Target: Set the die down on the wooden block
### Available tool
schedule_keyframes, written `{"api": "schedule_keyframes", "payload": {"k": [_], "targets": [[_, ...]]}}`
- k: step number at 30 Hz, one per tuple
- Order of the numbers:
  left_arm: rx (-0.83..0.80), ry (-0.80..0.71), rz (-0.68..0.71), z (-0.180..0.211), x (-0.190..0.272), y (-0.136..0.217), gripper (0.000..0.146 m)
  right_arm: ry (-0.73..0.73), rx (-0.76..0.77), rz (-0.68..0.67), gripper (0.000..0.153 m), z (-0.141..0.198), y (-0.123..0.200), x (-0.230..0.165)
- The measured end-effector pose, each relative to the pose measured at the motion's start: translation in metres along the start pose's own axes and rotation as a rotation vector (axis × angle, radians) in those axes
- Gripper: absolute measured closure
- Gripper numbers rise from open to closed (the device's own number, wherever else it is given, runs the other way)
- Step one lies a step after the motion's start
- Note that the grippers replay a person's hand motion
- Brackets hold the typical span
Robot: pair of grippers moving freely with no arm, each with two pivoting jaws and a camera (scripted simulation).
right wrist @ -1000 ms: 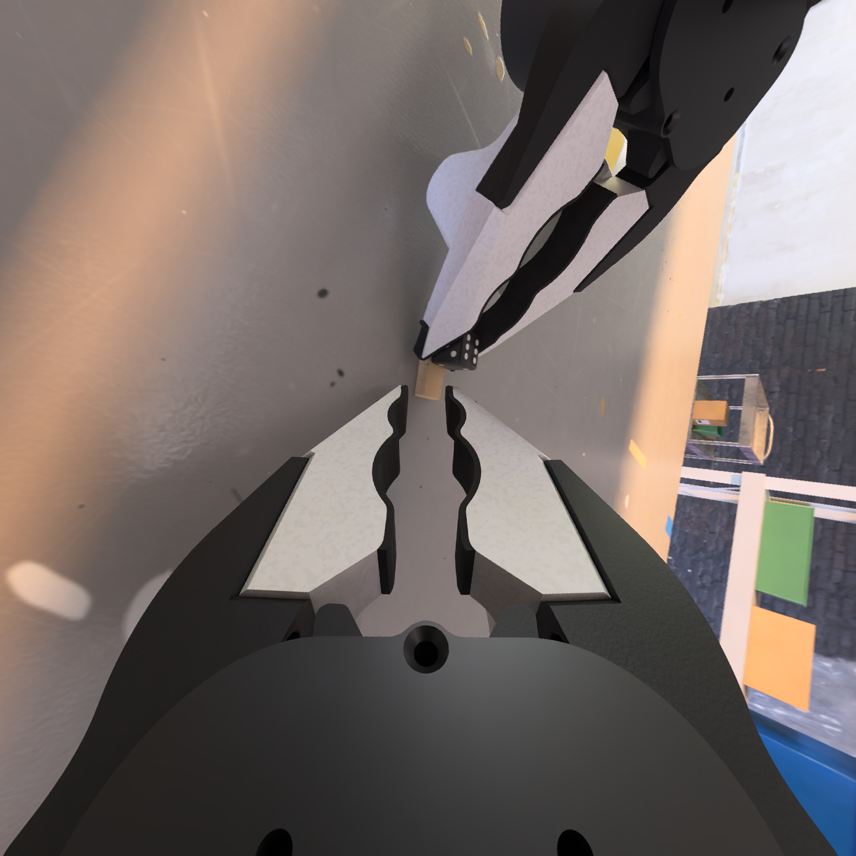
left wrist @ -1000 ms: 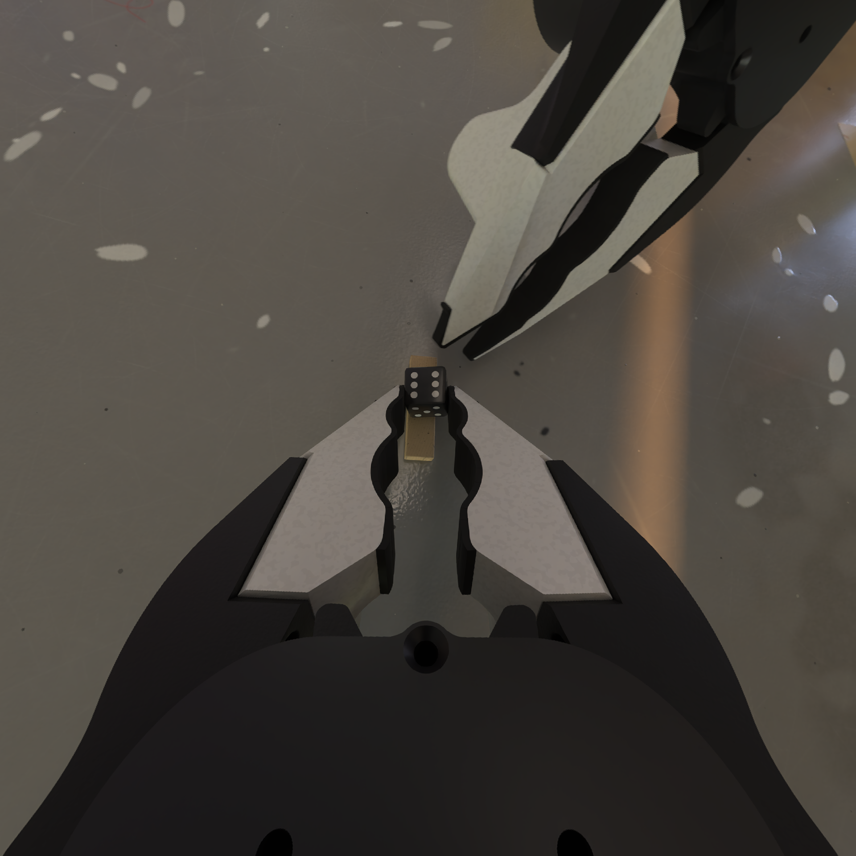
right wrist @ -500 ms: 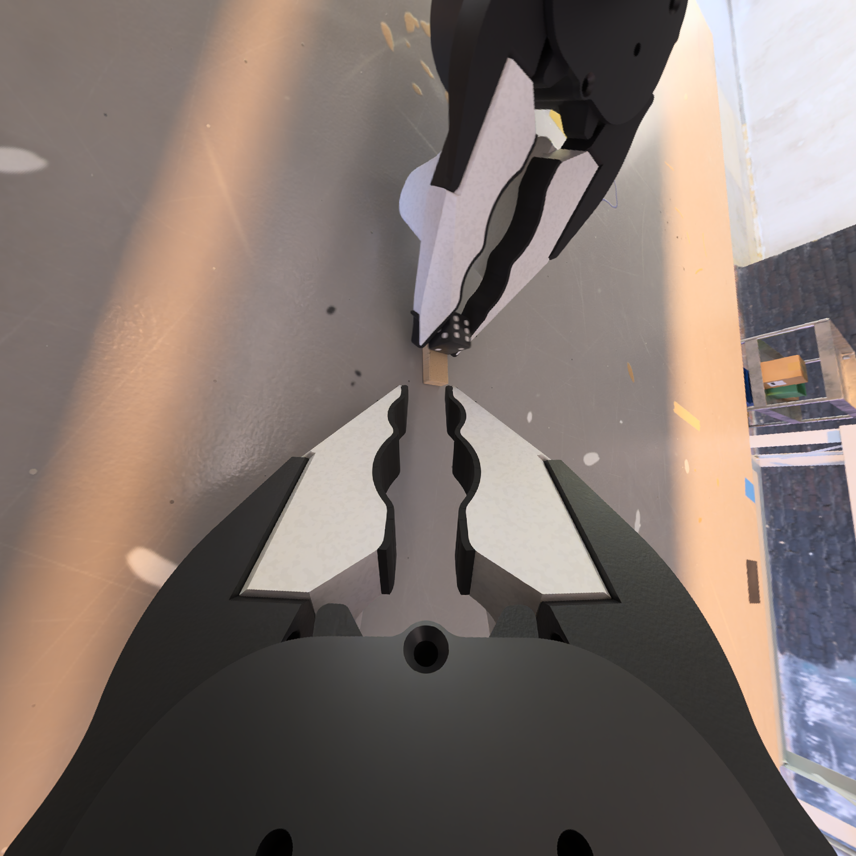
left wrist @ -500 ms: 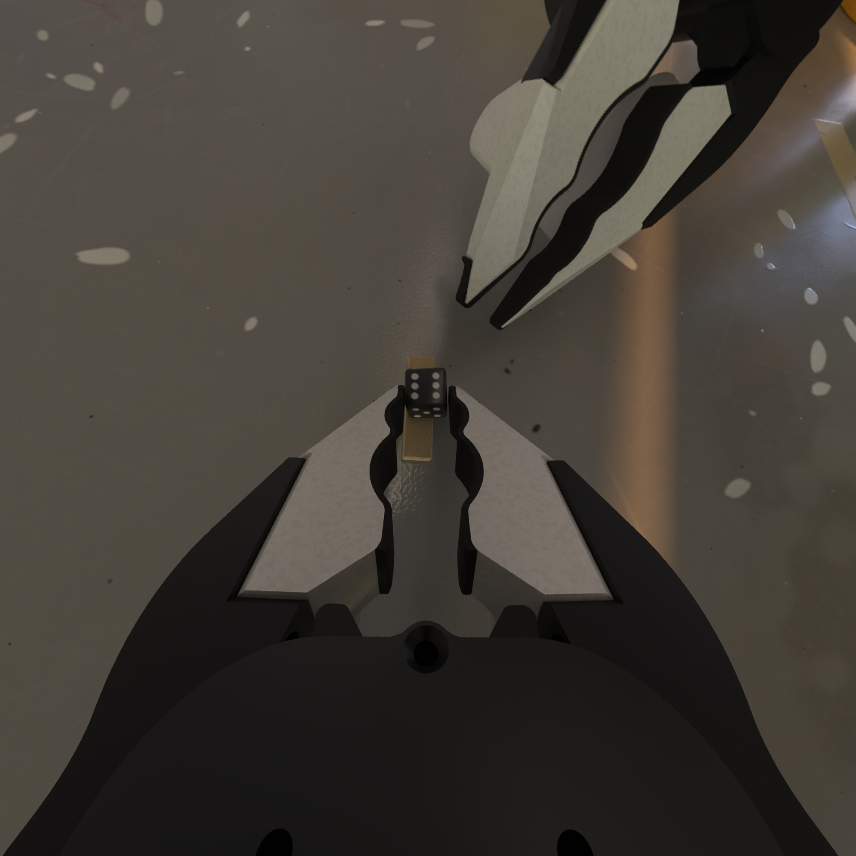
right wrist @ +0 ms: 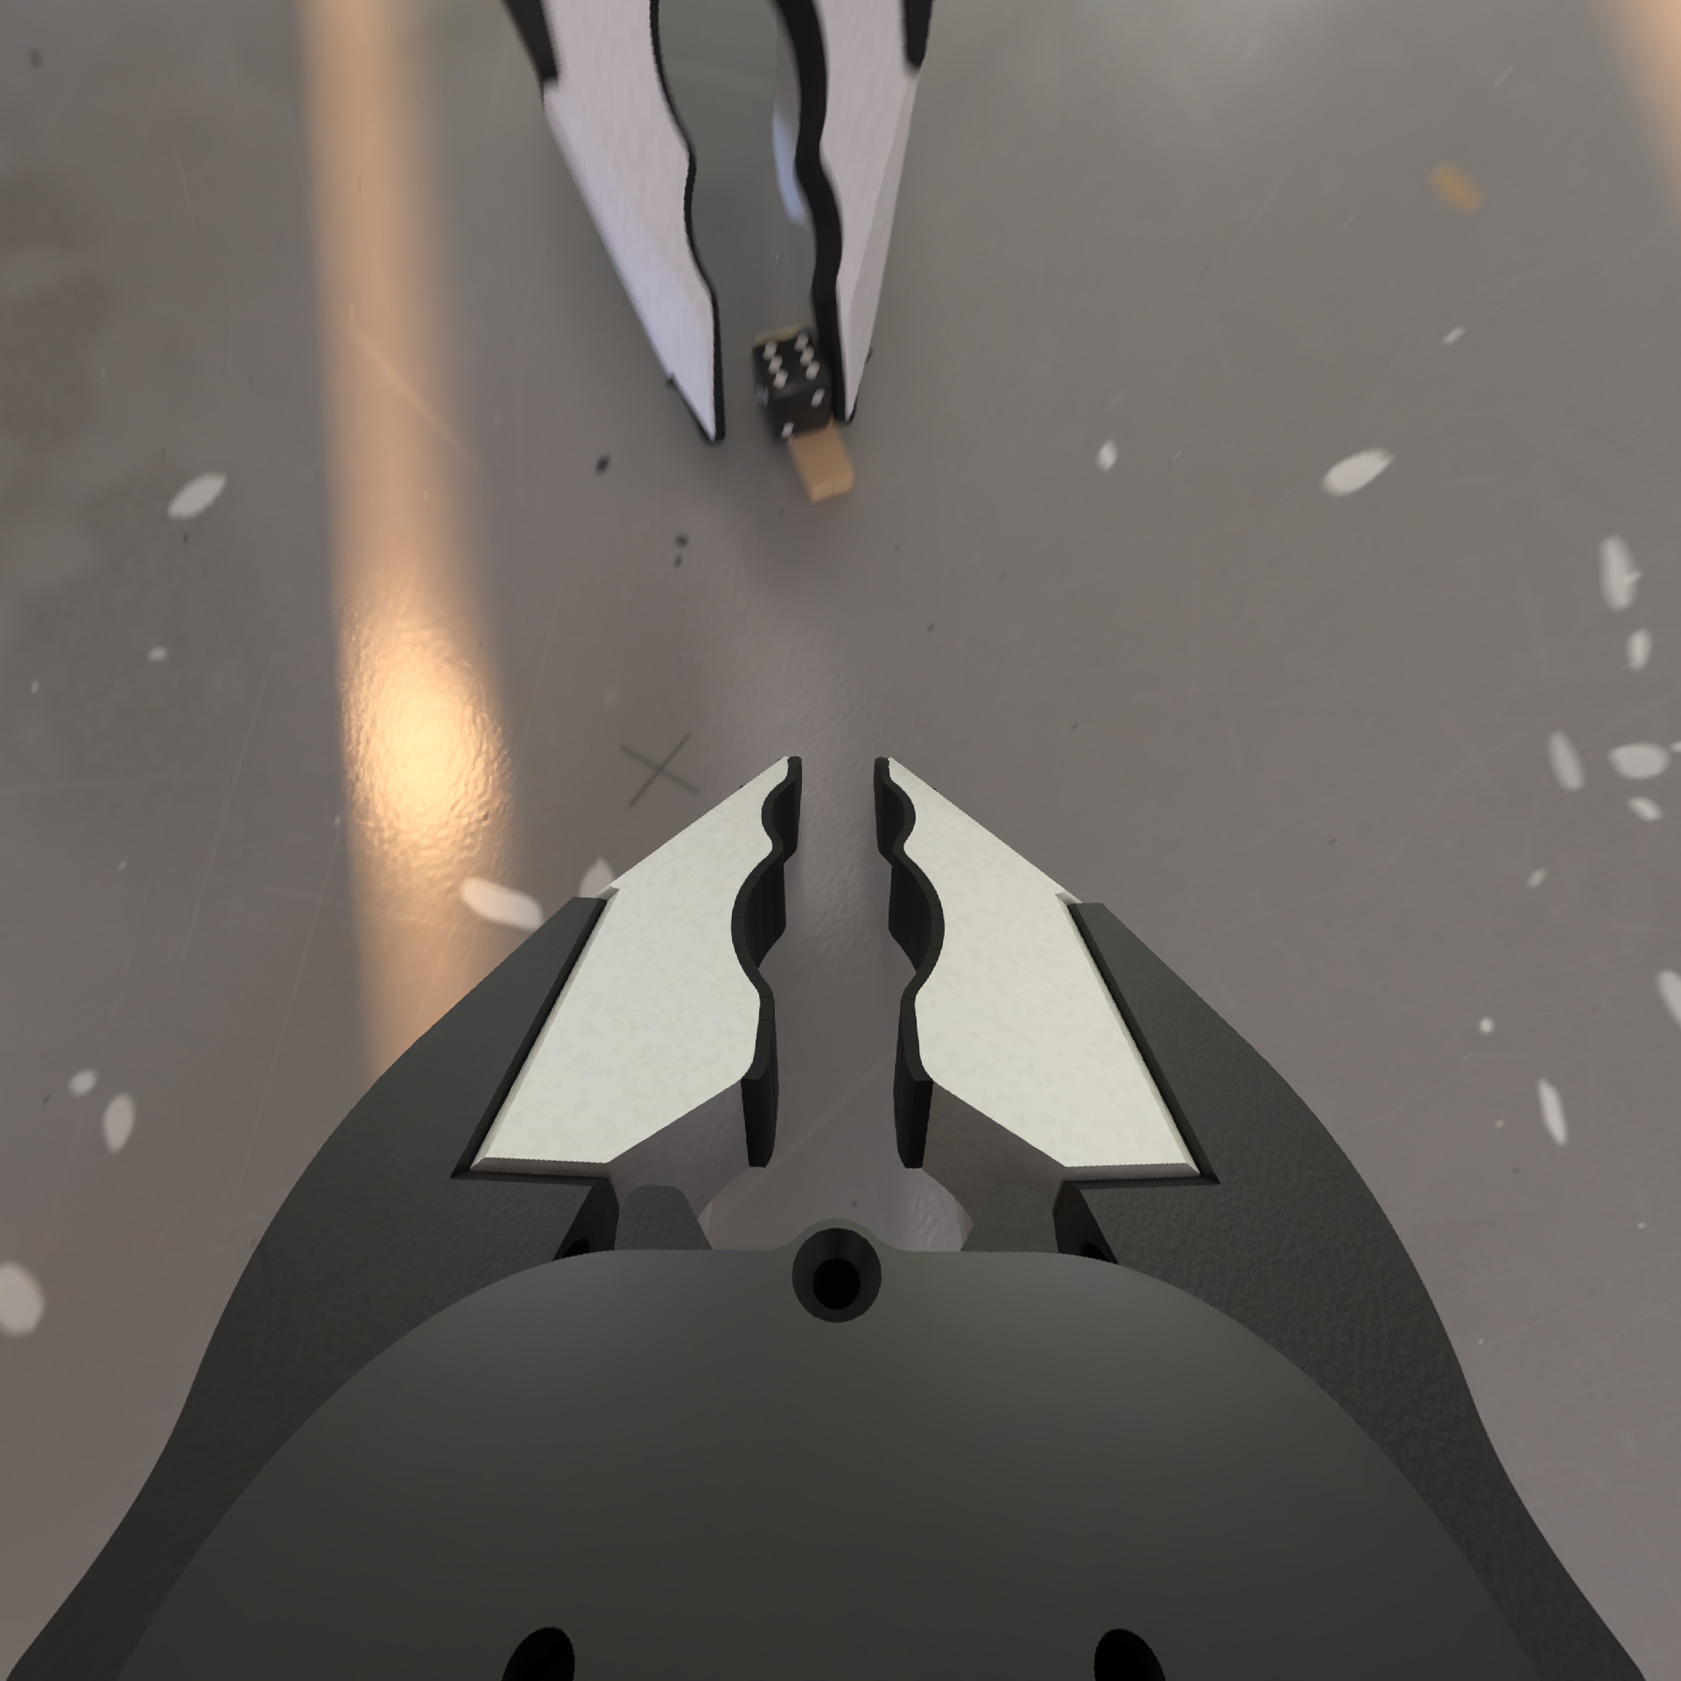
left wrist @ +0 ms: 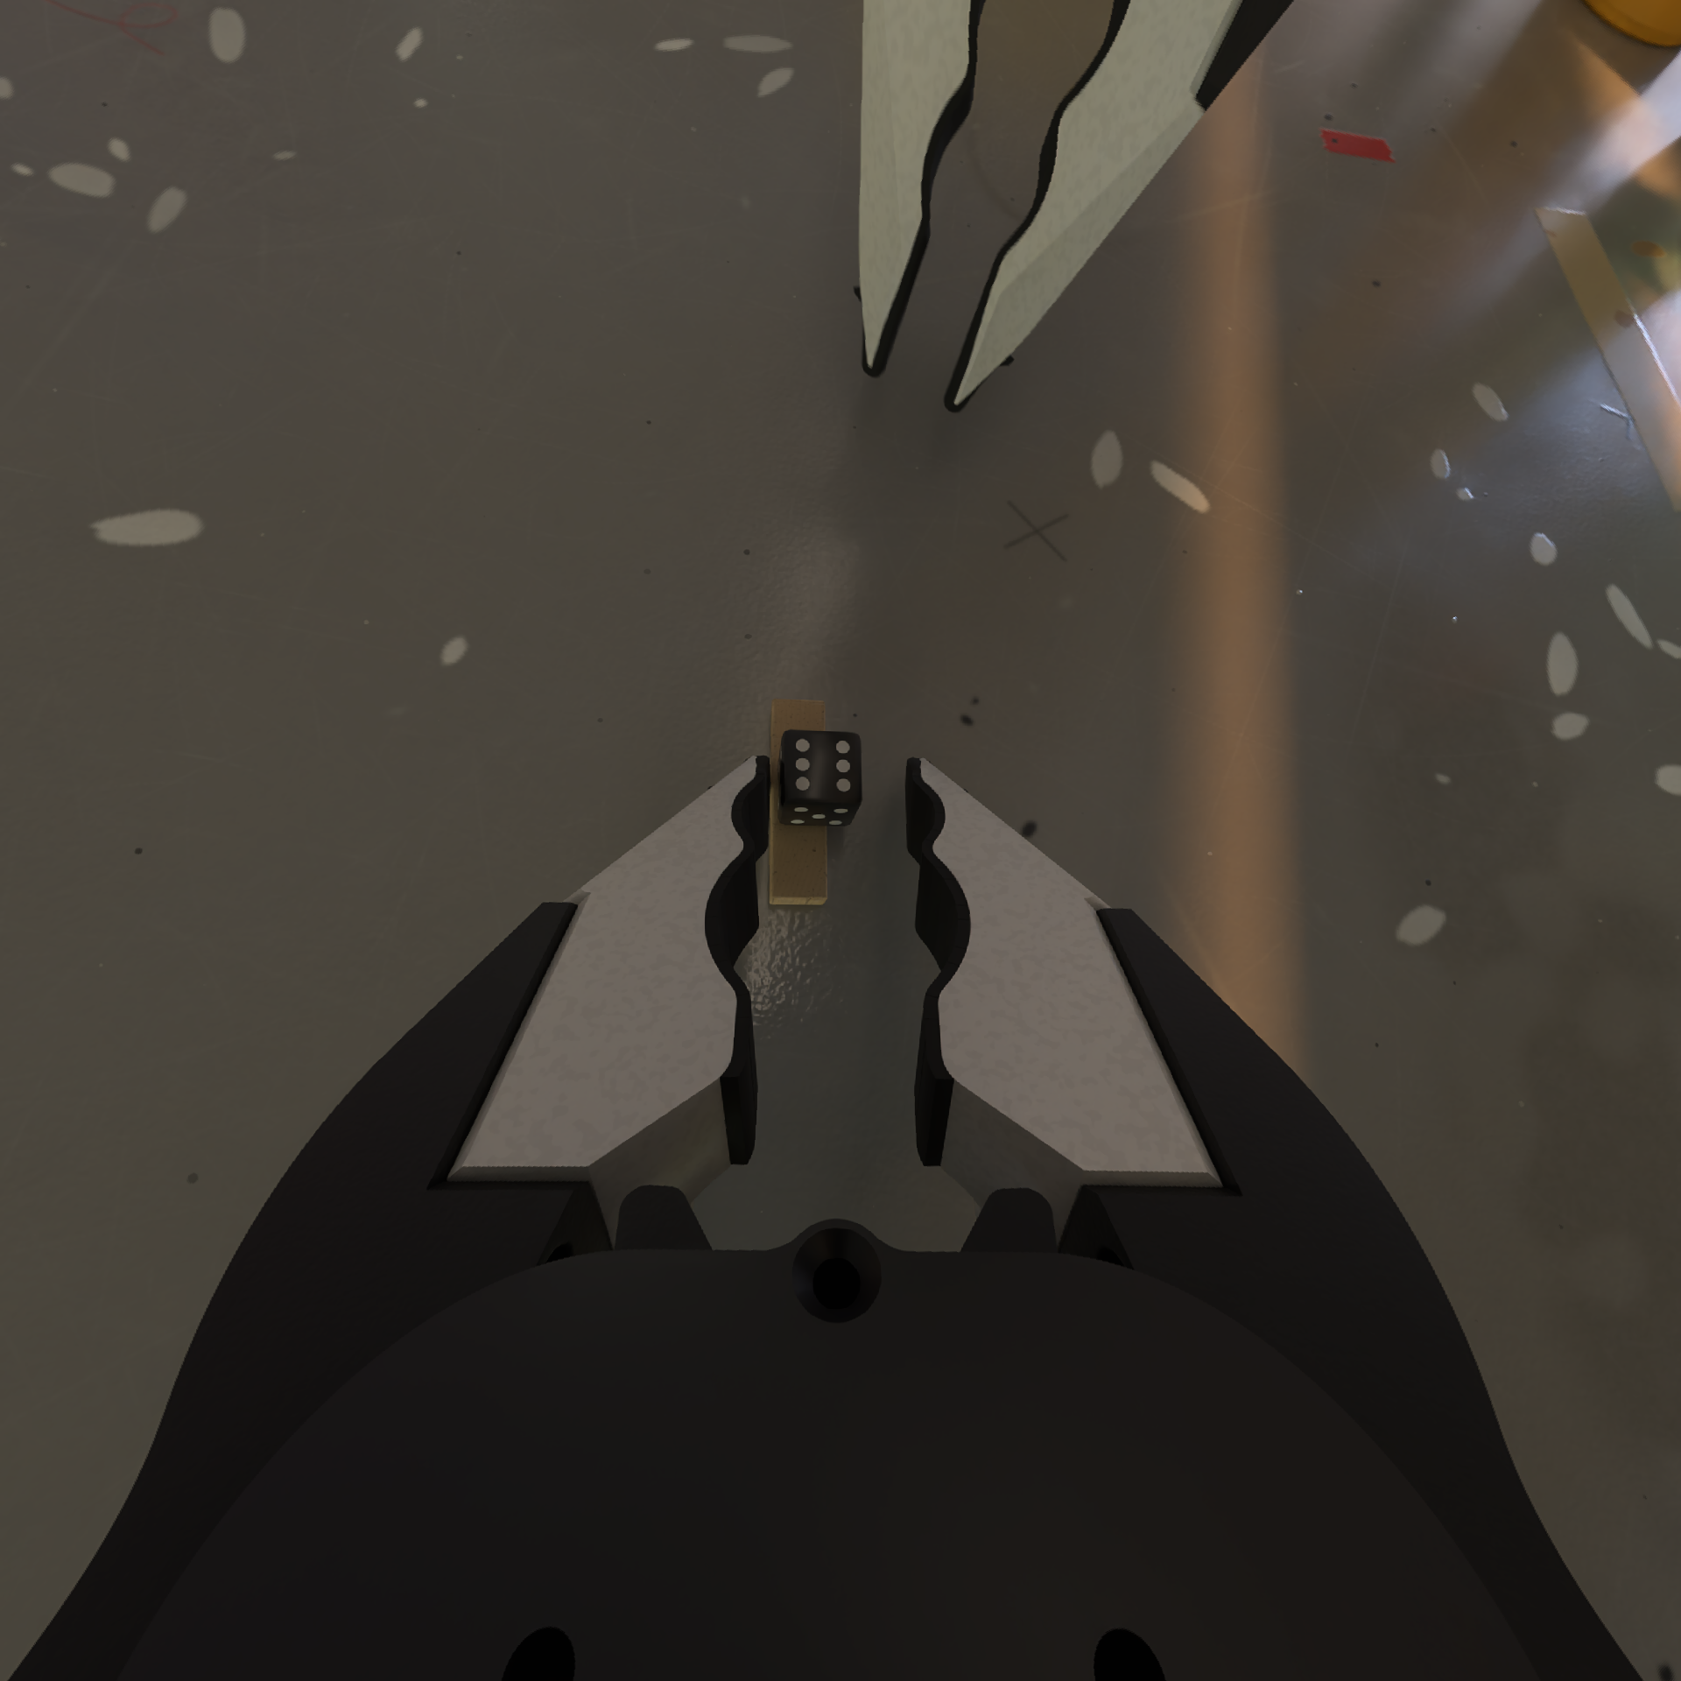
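Left gripper (left wrist: 834,773) newly parted around die (left wrist: 820,790) atop wooden block (left wrist: 799,864); right gripper (right wrist: 837,773) withdrawn, slightly open, empty

Die (left wrist: 819,779) on top of the wooden block (left wrist: 798,864), toward its far end. Block flat on the table (left wrist: 364,455), lengthwise between the spread fingers of the left gripper (left wrist: 834,764), closer to the left finger. Right gripper (left wrist: 912,387) farther off, beyond the block and slightly right, well apart from it, tips pointing back toward the die, above the table.
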State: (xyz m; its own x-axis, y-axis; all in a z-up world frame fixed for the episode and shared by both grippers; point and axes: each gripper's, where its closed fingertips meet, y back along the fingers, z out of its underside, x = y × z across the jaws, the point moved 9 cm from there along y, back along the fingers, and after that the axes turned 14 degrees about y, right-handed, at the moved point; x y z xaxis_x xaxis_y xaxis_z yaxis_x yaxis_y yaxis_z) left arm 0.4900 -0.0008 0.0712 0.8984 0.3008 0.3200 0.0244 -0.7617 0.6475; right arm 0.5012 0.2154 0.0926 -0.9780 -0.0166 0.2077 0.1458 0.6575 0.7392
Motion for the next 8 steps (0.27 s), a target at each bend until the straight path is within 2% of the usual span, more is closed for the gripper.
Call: {"api": "schedule_keyframes", "payload": {"k": [3,8], "targets": [[-0.003,-0.008,0.007,0.0000,0.0005,-0.0002,0.114,0.007,-0.083,-0.051,0.136,0.0038,-0.0036,-0.0045],[-0.006,-0.015,0.018,0.0001,0.0009,-0.0003,0.111,0.009,-0.112,-0.071,0.136,0.0052,-0.0066,-0.0061]]}}
